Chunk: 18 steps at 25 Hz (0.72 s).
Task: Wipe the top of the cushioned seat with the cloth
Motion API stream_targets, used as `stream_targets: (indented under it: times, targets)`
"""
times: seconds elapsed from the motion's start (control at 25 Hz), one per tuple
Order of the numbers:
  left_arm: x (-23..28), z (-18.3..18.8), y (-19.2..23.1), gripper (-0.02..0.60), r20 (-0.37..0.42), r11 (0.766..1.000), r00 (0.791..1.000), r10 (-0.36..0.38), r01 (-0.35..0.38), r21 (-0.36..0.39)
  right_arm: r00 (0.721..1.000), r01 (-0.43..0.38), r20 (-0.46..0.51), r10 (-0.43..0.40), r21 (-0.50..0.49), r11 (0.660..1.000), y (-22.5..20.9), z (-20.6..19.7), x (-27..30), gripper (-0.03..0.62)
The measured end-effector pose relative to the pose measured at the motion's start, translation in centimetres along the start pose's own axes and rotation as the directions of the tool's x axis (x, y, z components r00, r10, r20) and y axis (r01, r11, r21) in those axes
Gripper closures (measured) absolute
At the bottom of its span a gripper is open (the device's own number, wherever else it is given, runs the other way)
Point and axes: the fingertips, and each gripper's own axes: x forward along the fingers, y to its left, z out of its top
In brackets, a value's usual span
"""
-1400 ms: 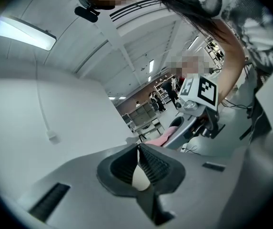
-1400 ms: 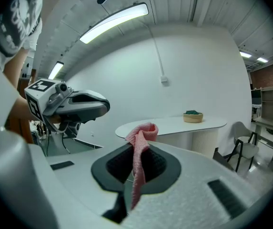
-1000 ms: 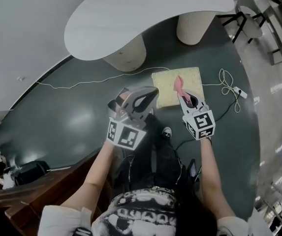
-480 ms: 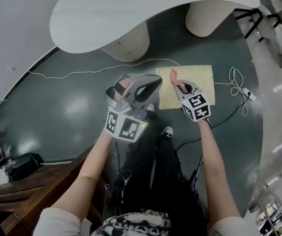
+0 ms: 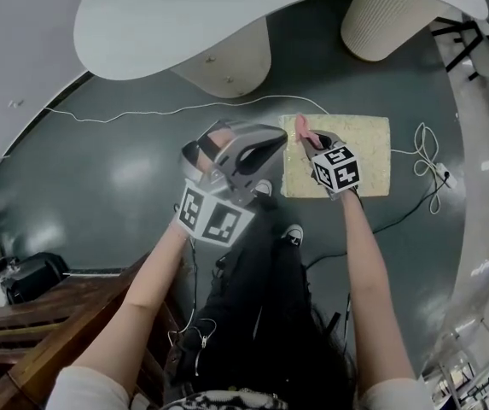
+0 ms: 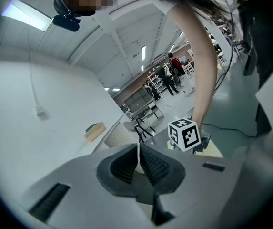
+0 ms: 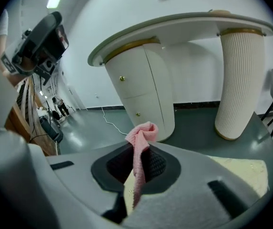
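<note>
The cushioned seat [image 5: 355, 156] is a flat pale-yellow pad lying on the dark floor below the white table. My right gripper [image 5: 308, 143] hovers over the pad's left part, shut on a pink cloth [image 5: 302, 131] that sticks up from its jaws. In the right gripper view the cloth [image 7: 140, 144] is clamped between the dark pads and the seat [image 7: 243, 171] shows at the lower right. My left gripper [image 5: 275, 137] is held left of the seat, jaws shut on nothing. The left gripper view shows its closed tips [image 6: 138, 149] and the right gripper's marker cube [image 6: 184, 134].
A white table [image 5: 210, 20] stands just beyond the seat on a cabinet pedestal [image 5: 227, 67] and a ribbed column [image 5: 393, 20]. A white cord [image 5: 167, 111] and a cable with a plug strip [image 5: 432, 165] lie on the floor. Wooden furniture [image 5: 48, 314] is at lower left.
The right gripper with the cloth now hangs over the seat's left part instead of its middle. The table and seat sit nearer in view. Both grippers stay shut.
</note>
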Motion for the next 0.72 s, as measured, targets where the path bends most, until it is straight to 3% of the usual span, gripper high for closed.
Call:
stream_targets:
  times: [0.28, 0.48, 0.72]
  targets:
    - [1.1, -2.4, -1.1, 0.569, -0.027, 1.000, 1.000, -0.001, 0.001, -0.012, 0.998, -0.057, -0.032, 0.060, 0.080, 0.995, -1.0, -1.9, 3.5, 0.585]
    - [1.1, -2.9, -1.5, 0.569, -0.037, 0.999, 0.999, -0.012, 0.011, -0.040, 0.994, 0.045, -0.097, -0.041, 0.031, 0.999, -4.0, -3.4, 2.0, 0.585]
    - [1.2, -2.7, -1.5, 0.569, -0.036, 0.998, 0.999, -0.024, 0.022, -0.059, 0.969, 0.184, -0.171, -0.179, 0.014, 0.983, -10.0, -5.9, -3.2, 0.585]
